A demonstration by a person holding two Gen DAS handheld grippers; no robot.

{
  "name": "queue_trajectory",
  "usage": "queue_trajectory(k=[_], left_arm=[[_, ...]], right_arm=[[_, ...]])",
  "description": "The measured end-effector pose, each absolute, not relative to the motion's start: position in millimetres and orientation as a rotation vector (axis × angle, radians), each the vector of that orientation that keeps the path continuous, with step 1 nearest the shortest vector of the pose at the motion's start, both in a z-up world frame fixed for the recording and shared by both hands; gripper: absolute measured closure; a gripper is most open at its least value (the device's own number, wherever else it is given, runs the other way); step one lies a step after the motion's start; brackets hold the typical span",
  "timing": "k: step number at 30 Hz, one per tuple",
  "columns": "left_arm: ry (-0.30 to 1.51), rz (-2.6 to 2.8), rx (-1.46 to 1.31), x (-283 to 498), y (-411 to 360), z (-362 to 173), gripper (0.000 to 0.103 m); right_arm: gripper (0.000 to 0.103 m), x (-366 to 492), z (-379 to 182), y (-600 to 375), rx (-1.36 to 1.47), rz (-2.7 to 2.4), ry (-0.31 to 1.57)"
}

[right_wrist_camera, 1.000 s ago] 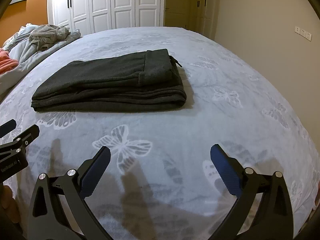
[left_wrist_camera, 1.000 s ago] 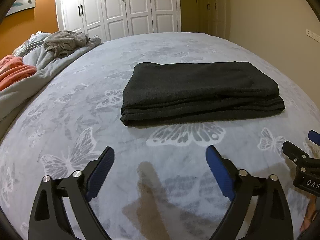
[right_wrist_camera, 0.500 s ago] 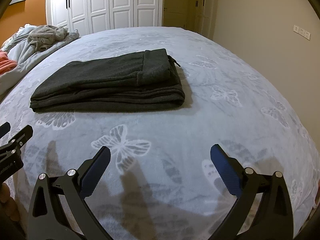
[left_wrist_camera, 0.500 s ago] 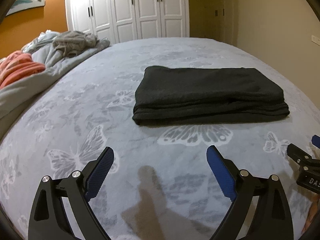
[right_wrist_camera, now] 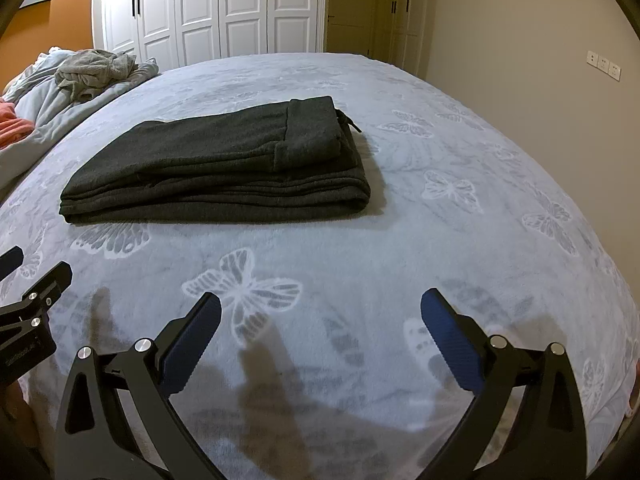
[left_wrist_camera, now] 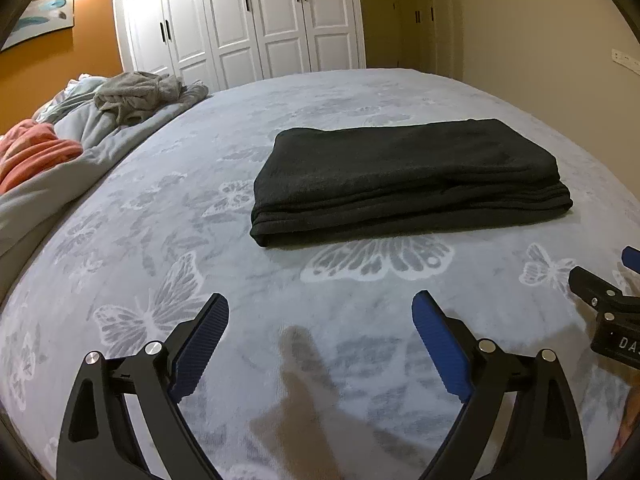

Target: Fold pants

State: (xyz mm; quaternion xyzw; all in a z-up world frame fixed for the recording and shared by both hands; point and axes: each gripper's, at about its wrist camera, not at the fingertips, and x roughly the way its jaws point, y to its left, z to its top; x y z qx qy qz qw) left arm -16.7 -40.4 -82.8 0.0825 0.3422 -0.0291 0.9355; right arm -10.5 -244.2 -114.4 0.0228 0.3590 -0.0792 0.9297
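Observation:
Dark charcoal pants [left_wrist_camera: 404, 176] lie folded into a flat rectangular stack on the bed, also seen in the right wrist view as pants [right_wrist_camera: 216, 168] with the waistband end on top at the right. My left gripper [left_wrist_camera: 320, 320] hovers open over the bedspread, well short of the stack's near edge, with nothing between its blue pads. My right gripper [right_wrist_camera: 320, 316] is likewise open and empty, hanging near the stack's right front. Each gripper shows at the edge of the other's view: the right gripper [left_wrist_camera: 608, 300] and the left gripper [right_wrist_camera: 28, 300].
The bed [left_wrist_camera: 168, 264] has a pale grey spread with a butterfly print. A rumpled grey duvet with grey clothing [left_wrist_camera: 136, 92] and an orange cloth [left_wrist_camera: 32, 152] lies along the left side. White wardrobe doors [right_wrist_camera: 224, 4] stand behind; a wall [right_wrist_camera: 532, 32] runs at the right.
Both grippers have drawn slightly back and up from the folded pants, the left view swinging a little leftward. The pants have not moved and both grippers stay open.

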Motion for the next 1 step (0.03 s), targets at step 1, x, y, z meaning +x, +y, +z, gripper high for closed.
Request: queue_trajectory(k=[1], left_arm=[[0.703, -0.065, 0.172, -16.2, -41.1, -83.3, 0.012]], right_arm=[[0.005, -10.5, -114.4, -244.1, 0.046, -0.162, 0.736]])
